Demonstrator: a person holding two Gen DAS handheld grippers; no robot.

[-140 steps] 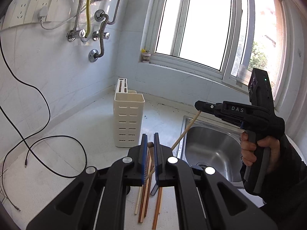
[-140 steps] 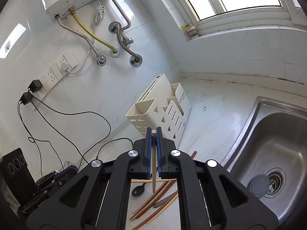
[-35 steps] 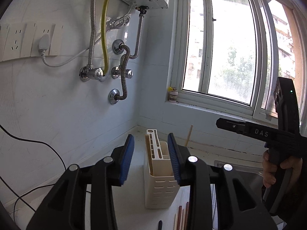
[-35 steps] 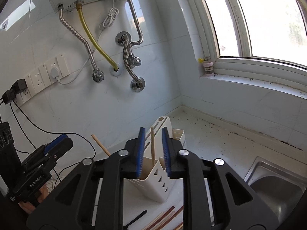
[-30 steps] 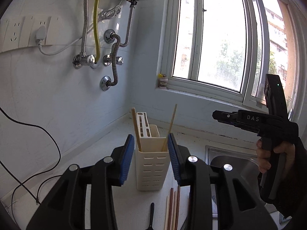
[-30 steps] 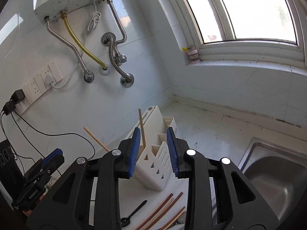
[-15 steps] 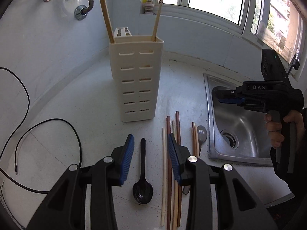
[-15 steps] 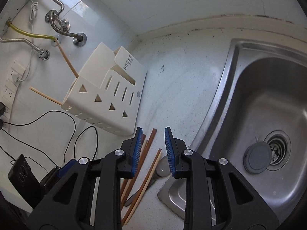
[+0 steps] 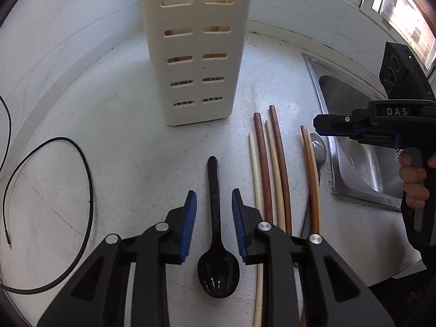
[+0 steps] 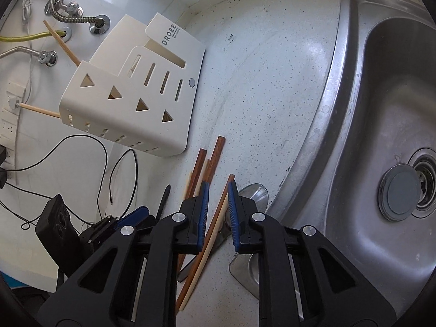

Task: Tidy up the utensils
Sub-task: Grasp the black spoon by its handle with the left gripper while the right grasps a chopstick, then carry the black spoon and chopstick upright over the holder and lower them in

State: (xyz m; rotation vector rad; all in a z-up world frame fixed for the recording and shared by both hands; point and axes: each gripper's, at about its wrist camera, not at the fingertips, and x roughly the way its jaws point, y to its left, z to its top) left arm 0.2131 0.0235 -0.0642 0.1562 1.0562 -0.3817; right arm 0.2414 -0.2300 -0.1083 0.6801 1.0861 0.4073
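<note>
A cream utensil holder (image 9: 194,46) stands on the white counter and also shows in the right wrist view (image 10: 130,92), with two pale chopsticks (image 10: 61,42) sticking out of it. My left gripper (image 9: 214,201) is open, its jaws on either side of a black spoon (image 9: 216,231) lying on the counter. Several brown and pale chopsticks (image 9: 269,169) lie to the spoon's right. My right gripper (image 10: 218,193) is open, low over a brown and a pale chopstick (image 10: 212,234) next to a metal spoon (image 10: 252,194). It also shows in the left wrist view (image 9: 335,125).
A steel sink (image 10: 381,125) with a grey drain plug (image 10: 399,192) lies to the right of the utensils. Black cables (image 9: 54,177) loop over the counter at the left. Wall pipes (image 10: 73,13) and sockets are behind the holder.
Both grippers have come down closer to the counter. The left one now straddles the black spoon; the right one is now over the rightmost chopstick pair.
</note>
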